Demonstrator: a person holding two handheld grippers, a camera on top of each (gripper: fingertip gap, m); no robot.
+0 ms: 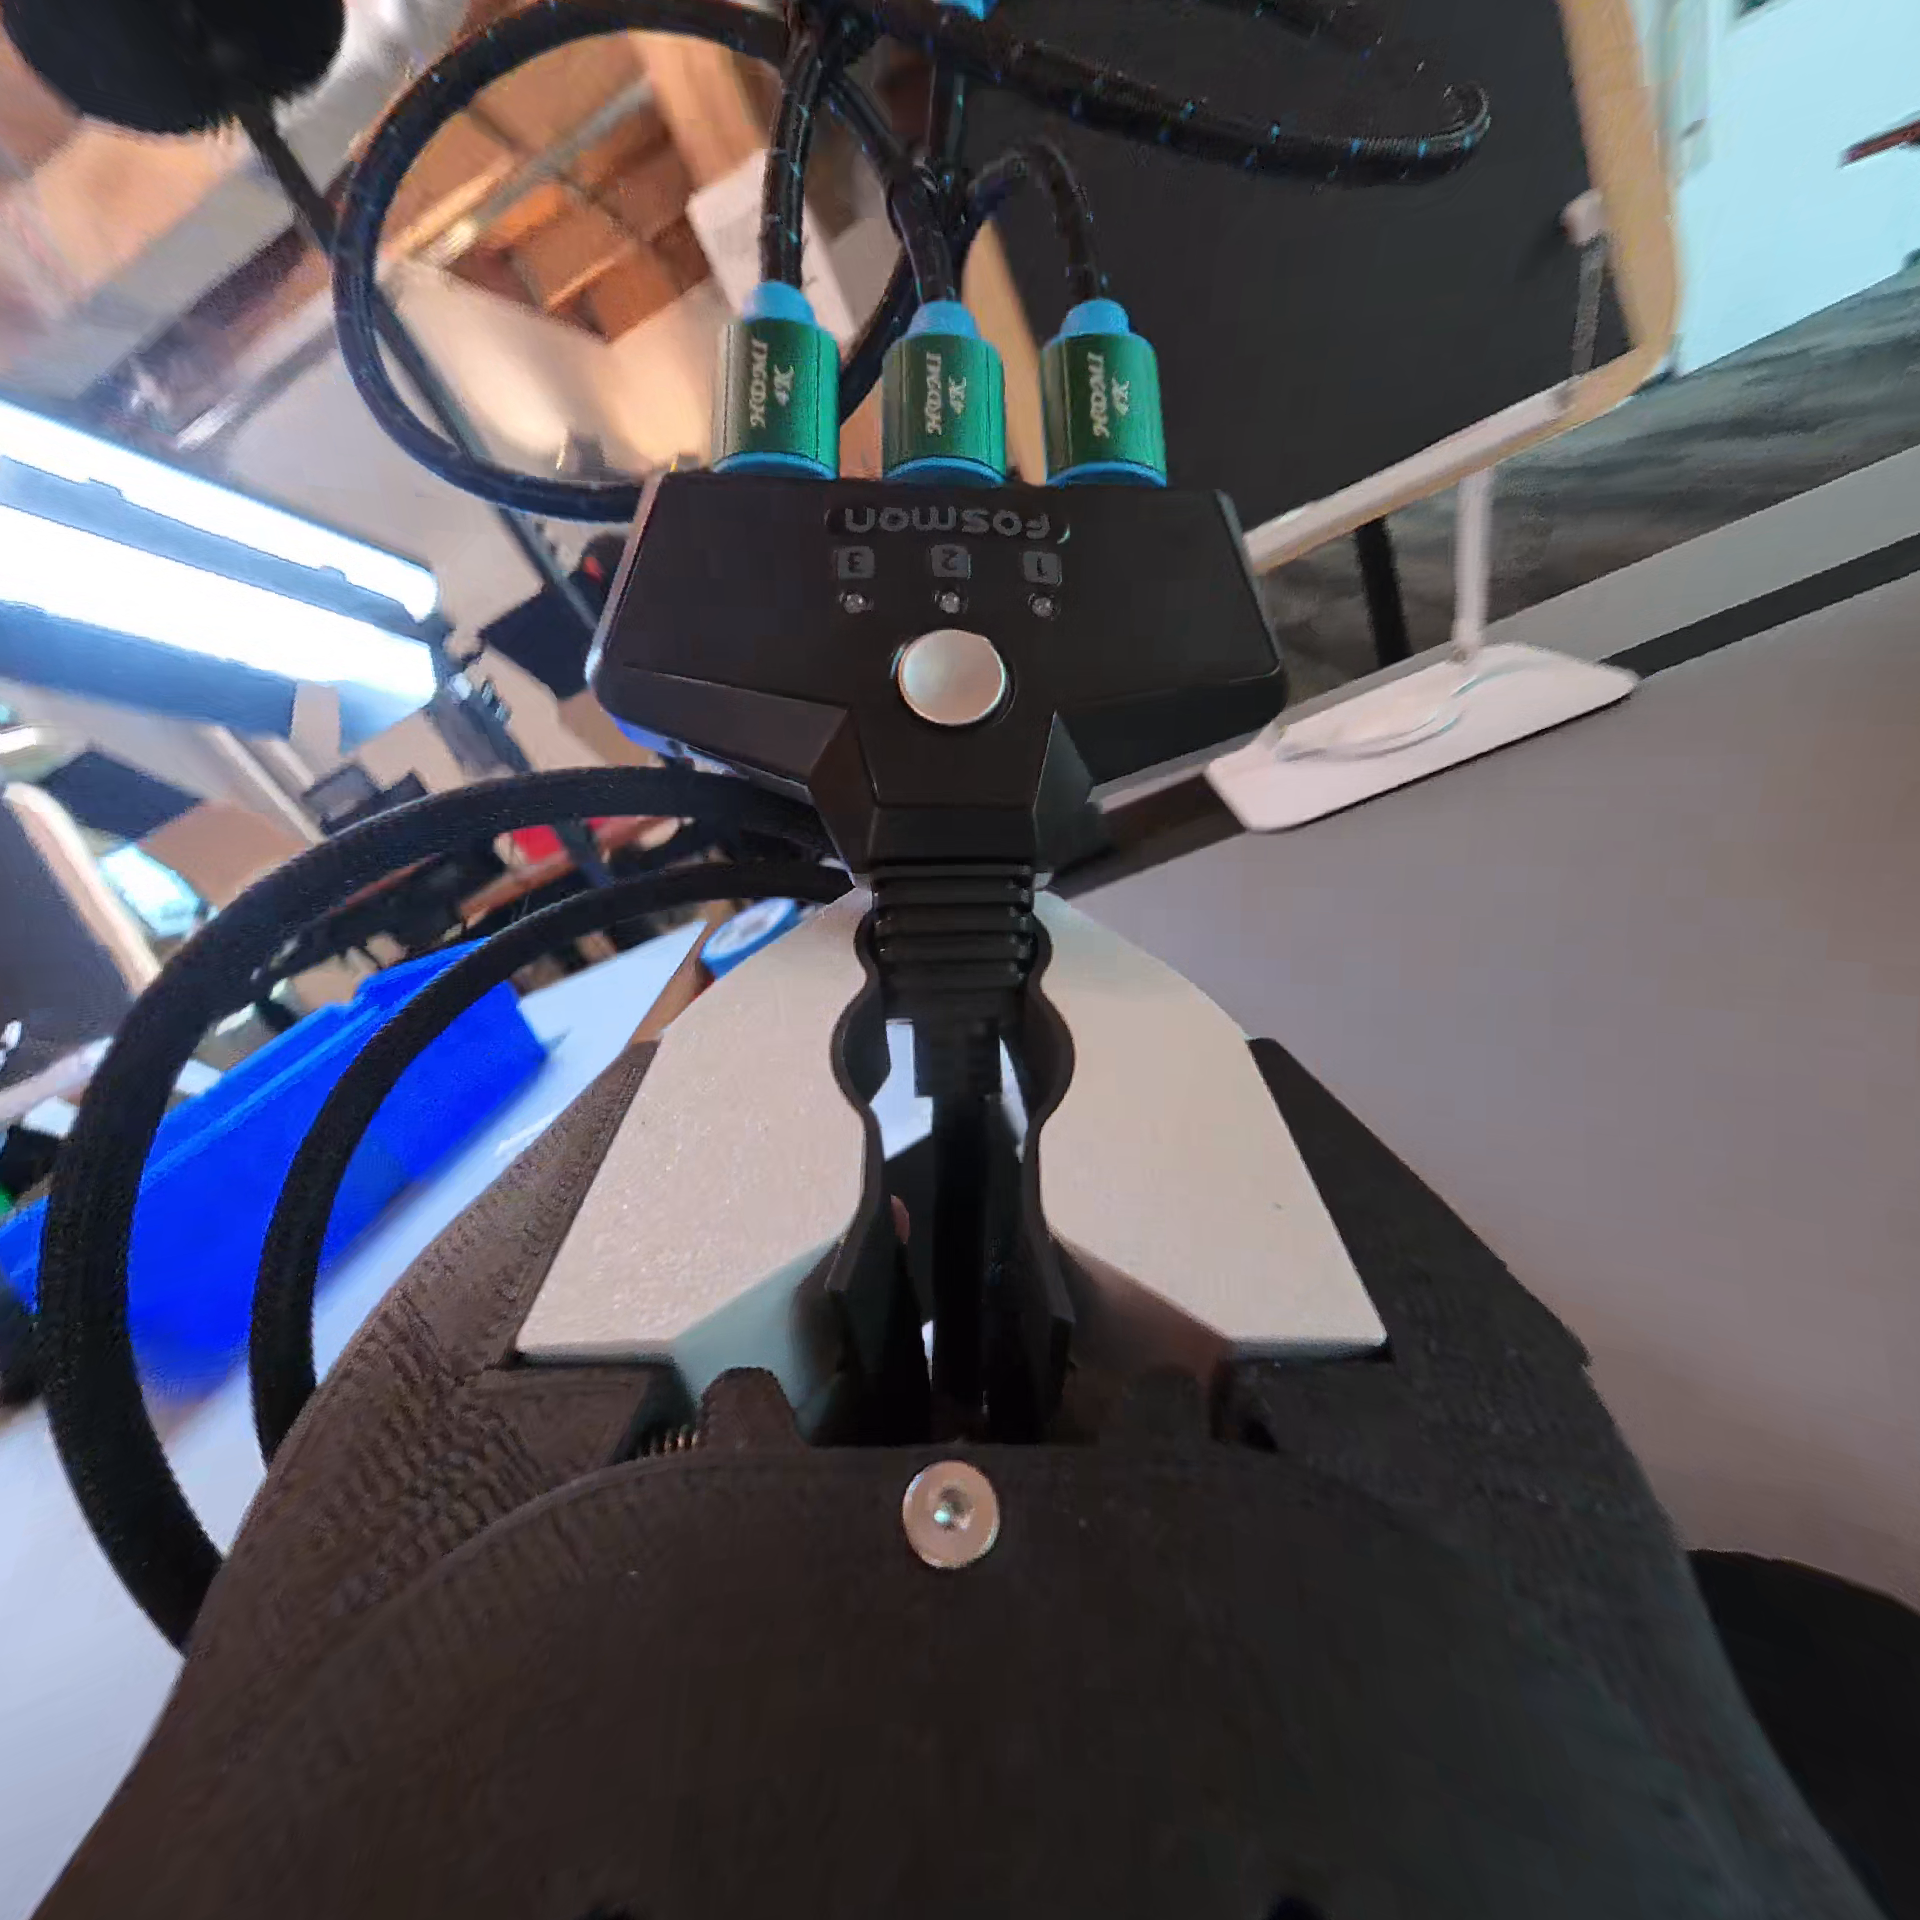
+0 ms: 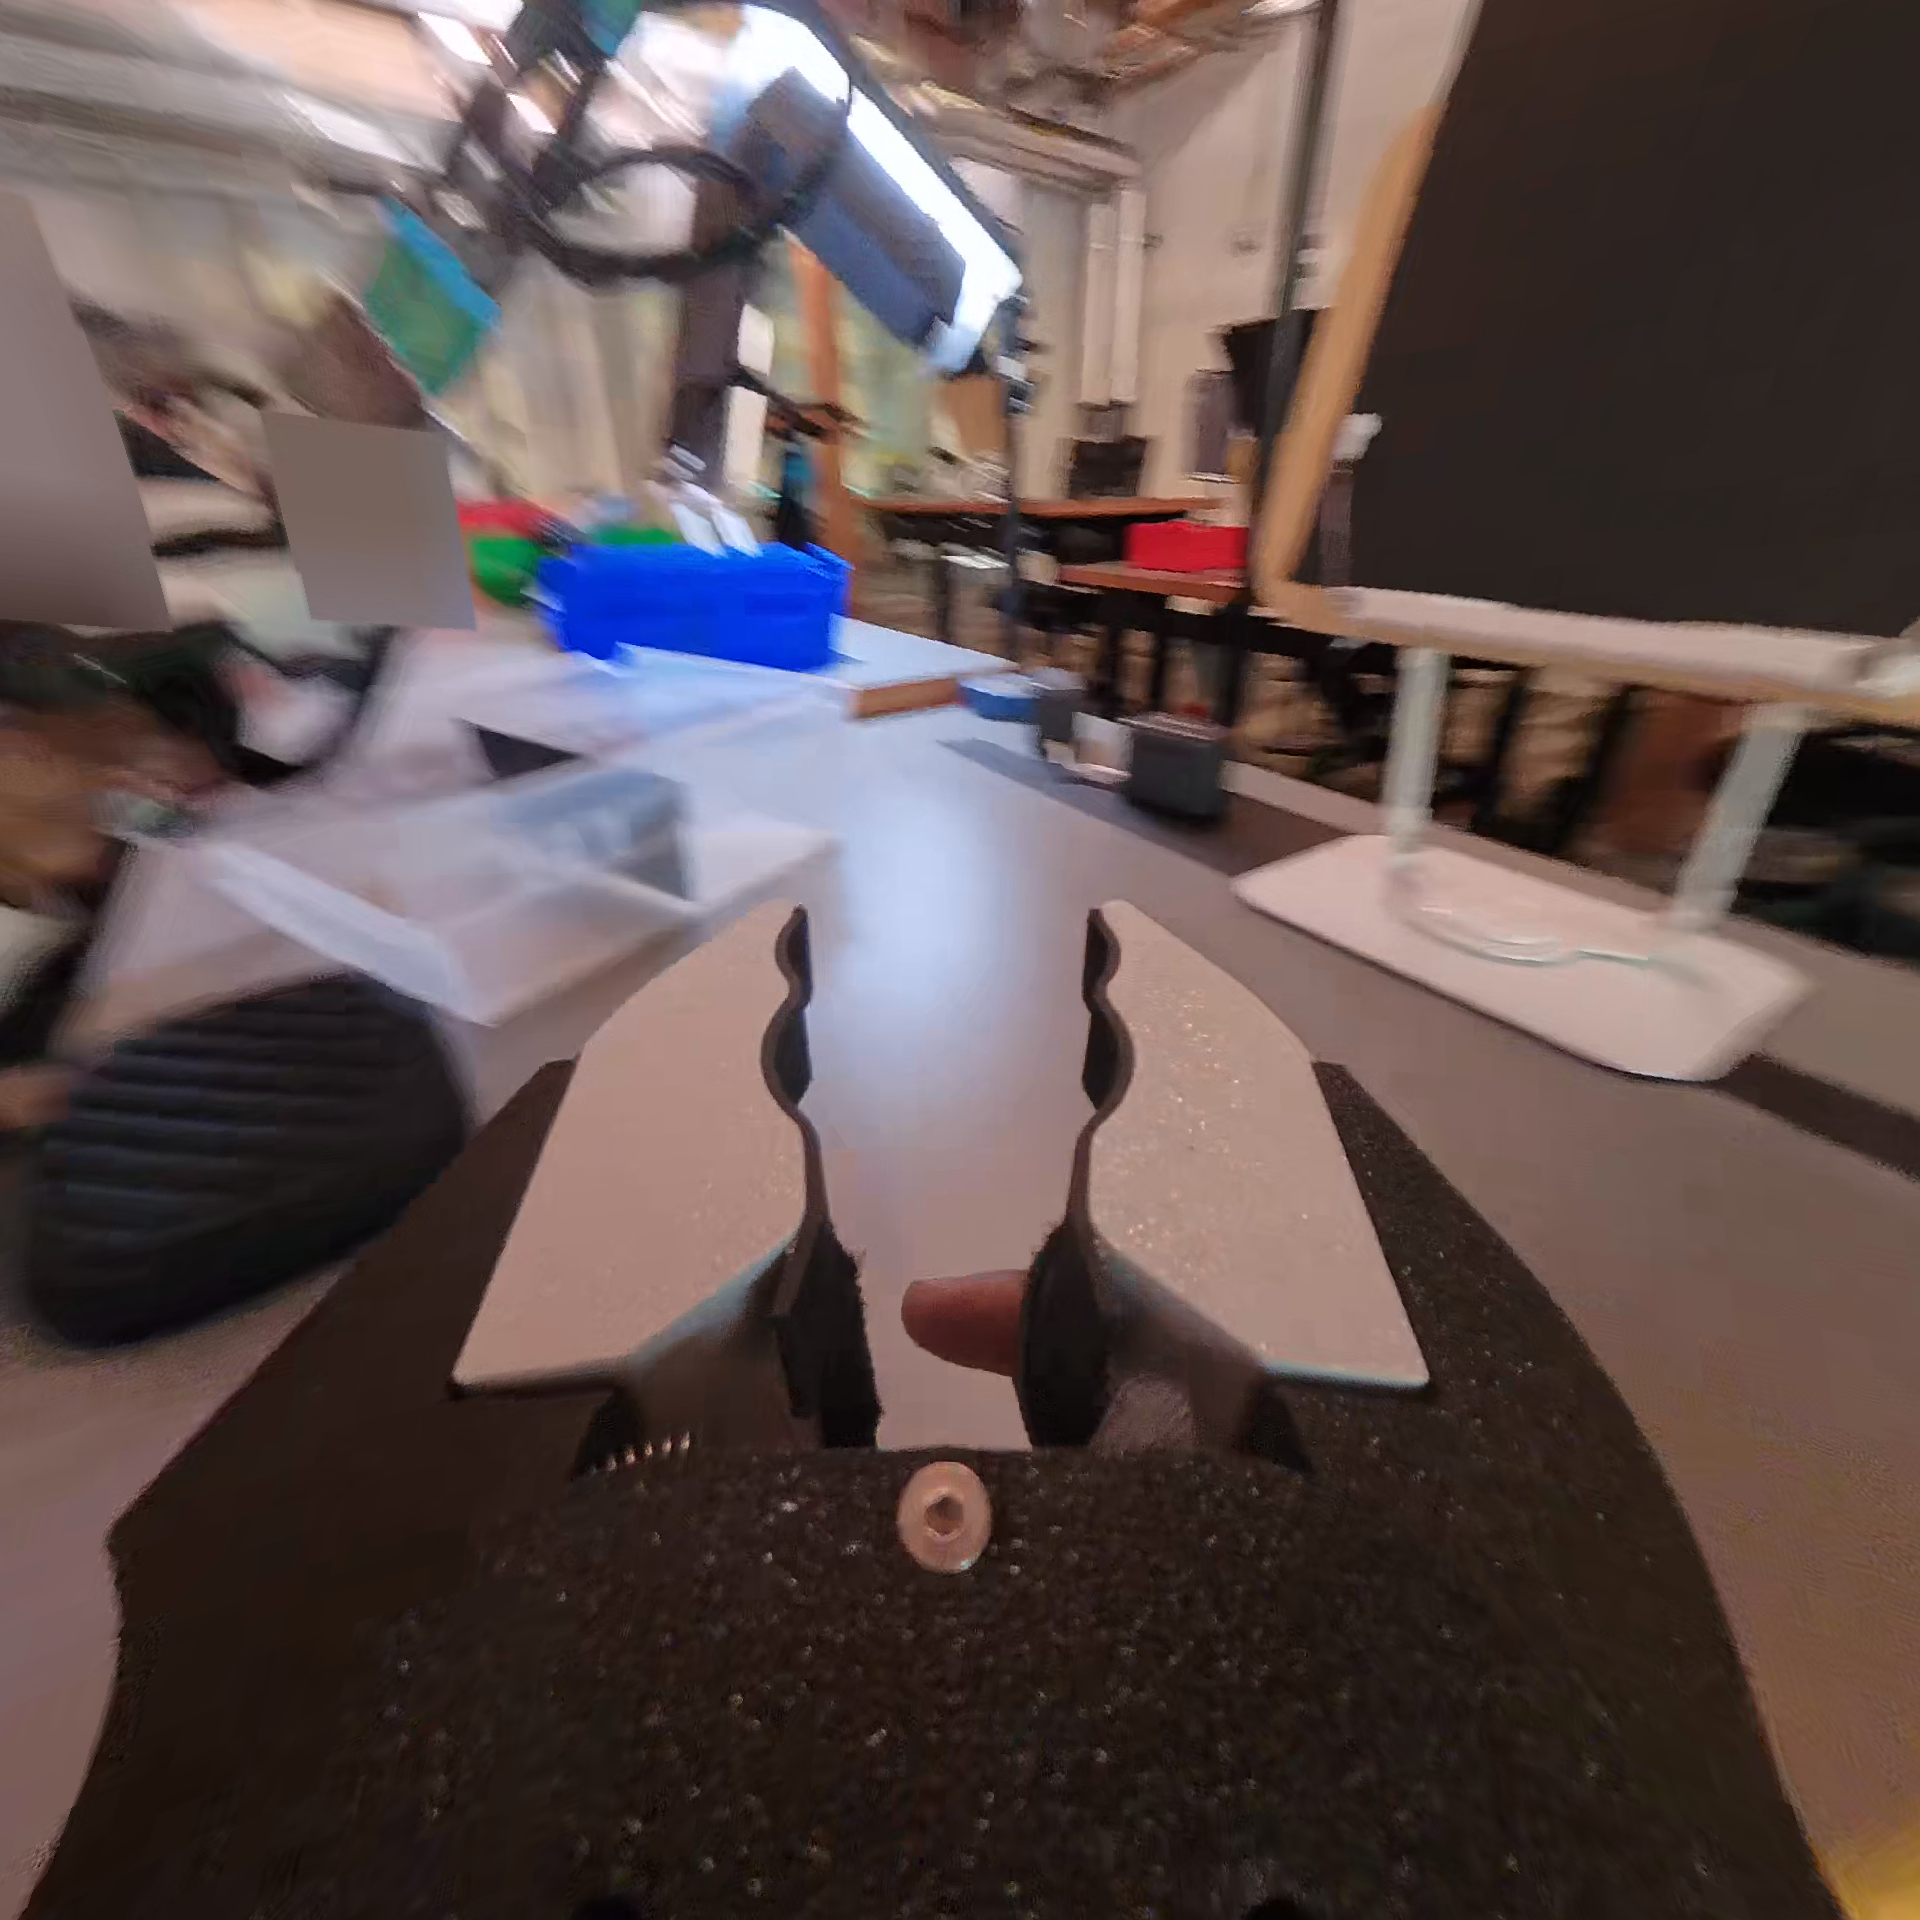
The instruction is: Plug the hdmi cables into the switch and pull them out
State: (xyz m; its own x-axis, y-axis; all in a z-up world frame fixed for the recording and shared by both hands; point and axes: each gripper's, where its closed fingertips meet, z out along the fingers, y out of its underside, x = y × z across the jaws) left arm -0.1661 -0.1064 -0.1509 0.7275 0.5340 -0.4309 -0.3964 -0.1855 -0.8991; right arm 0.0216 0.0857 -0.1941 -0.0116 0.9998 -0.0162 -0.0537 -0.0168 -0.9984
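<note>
Switch front and centre in the left wrist view, black and wedge-shaped, lifted clear of the grey table. Left gripper is clamped tight on the ribbed strain relief at the switch's tail end, silver fingers pinching from both sides, the tail cable running back between them. Three green-and-blue HDMI plugs sit seated side by side in the far edge of the switch: left plug, middle plug, right plug. Their braided black cables loop up and away, one sweeping round to the left. A round silver button sits on the switch's top face, below three small indicator lights.

Over to the right wrist view, and it's blurry. Right gripper is spread wide with nothing between its silver fingers, hanging above the bare grey table. A fingertip shows near the base of the jaws. A white stand base sits to the right, a clear plastic tray to the left, a blue bin farther back.
</note>
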